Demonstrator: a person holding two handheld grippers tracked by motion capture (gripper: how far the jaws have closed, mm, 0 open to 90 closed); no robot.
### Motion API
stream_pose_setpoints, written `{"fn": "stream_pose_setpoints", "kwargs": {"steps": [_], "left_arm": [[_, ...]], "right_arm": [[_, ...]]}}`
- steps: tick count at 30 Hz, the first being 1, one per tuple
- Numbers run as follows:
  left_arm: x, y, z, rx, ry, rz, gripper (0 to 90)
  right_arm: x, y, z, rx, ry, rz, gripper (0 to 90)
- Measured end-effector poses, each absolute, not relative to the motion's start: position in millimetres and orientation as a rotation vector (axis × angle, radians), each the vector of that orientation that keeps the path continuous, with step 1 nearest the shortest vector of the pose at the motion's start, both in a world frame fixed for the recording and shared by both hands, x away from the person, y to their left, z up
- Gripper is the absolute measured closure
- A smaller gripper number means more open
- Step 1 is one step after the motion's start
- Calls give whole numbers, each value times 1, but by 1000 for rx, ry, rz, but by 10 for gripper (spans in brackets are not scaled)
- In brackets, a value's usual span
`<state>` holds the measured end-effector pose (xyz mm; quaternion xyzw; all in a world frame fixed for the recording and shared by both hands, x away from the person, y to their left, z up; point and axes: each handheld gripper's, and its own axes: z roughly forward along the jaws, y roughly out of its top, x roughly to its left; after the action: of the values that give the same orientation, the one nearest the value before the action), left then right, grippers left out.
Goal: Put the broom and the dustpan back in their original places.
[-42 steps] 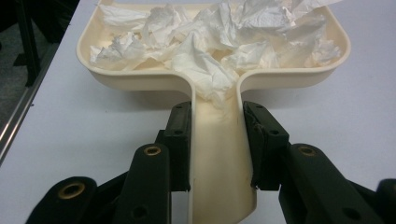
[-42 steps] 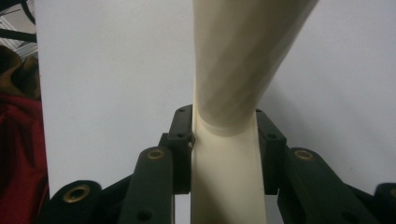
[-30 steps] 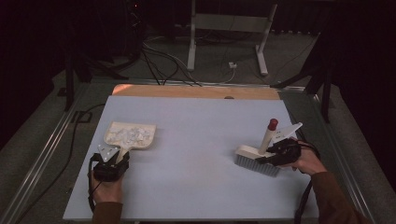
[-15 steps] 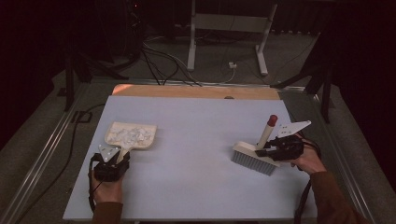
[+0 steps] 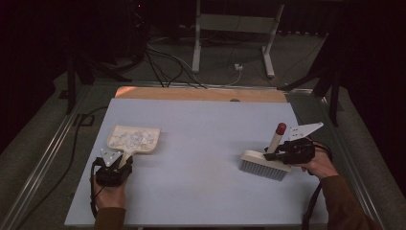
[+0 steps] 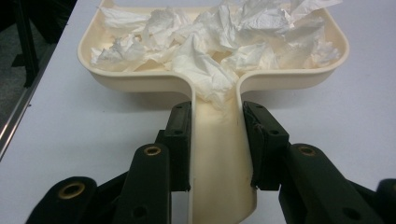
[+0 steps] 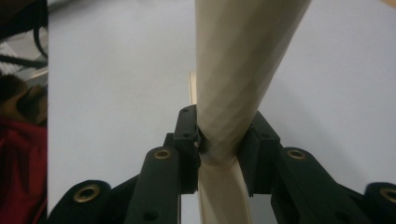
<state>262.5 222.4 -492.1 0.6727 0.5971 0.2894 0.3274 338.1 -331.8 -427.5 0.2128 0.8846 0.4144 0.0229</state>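
Observation:
A cream dustpan (image 5: 143, 150) lies on the left of the table, its tray full of crumpled white paper scraps (image 5: 131, 138). My left gripper (image 5: 122, 160) is shut on its handle; in the left gripper view the pads press both sides of the handle (image 6: 217, 154), below the dustpan's wall (image 6: 140, 81) and paper (image 6: 210, 60). On the right stands a cream brush (image 5: 265, 165), bristles down on the table, its red-tipped handle (image 5: 281, 128) slanting up. My right gripper (image 5: 270, 154) is shut on that handle (image 7: 243, 56); its jaws have just closed further on it.
The pale blue table (image 5: 201, 143) has a wooden strip (image 5: 201, 94) along its far edge. Metal rails (image 5: 43, 163) run beside both sides. Cables (image 5: 163, 62) and a white stand (image 5: 230, 24) lie on the dark floor beyond.
The right gripper and the brush shifted slightly, drifting left and then back to the right. The left gripper and the dustpan have stayed put.

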Motion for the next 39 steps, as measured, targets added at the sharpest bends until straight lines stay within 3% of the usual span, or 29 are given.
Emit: {"fn": "stream_pose_setpoints", "kwargs": {"steps": [20,39], "left_arm": [[262,219,-495,1772,1581,762,664],[261,217,-500,1773,1618,765,664]], "right_arm": [[339,-350,-430,679,2890,1307,712],[371,-333,-458,1199,2640,1065,604]]}}
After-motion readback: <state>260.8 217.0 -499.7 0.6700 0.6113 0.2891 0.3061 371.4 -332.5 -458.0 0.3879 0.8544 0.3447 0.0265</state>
